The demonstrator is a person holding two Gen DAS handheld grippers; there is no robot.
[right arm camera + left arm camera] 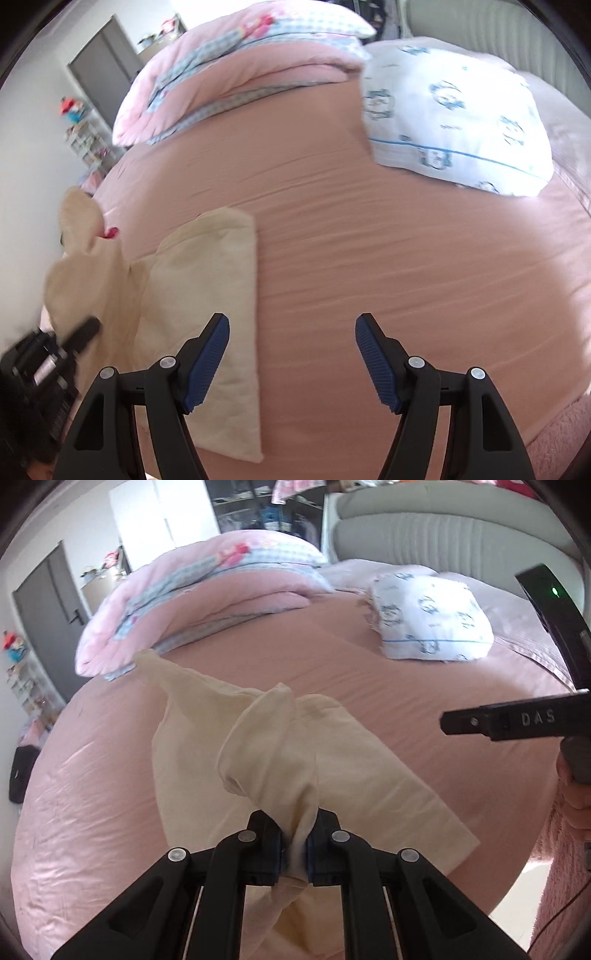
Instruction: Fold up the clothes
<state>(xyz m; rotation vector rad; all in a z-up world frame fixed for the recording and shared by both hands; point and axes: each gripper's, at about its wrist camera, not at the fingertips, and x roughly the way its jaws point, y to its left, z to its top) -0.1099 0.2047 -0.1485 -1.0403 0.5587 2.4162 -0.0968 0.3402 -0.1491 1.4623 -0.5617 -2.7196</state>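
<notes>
Risk: your left gripper (pixel 295 843) fingers are clenched on only a bunched corner of the cream garment (pixel 314 775) near the bed's (pixel 369 686) front edge, right gripper (pixel 291 354) fingers spread and empty, so pulling could undo the fold.

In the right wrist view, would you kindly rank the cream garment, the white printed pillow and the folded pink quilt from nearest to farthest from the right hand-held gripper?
From the right hand-held gripper, which is open:
1. Cream garment, lower left, just beyond its left finger.
2. White printed pillow, upper right on the bed.
3. Folded pink quilt, top left at the far edge.
</notes>
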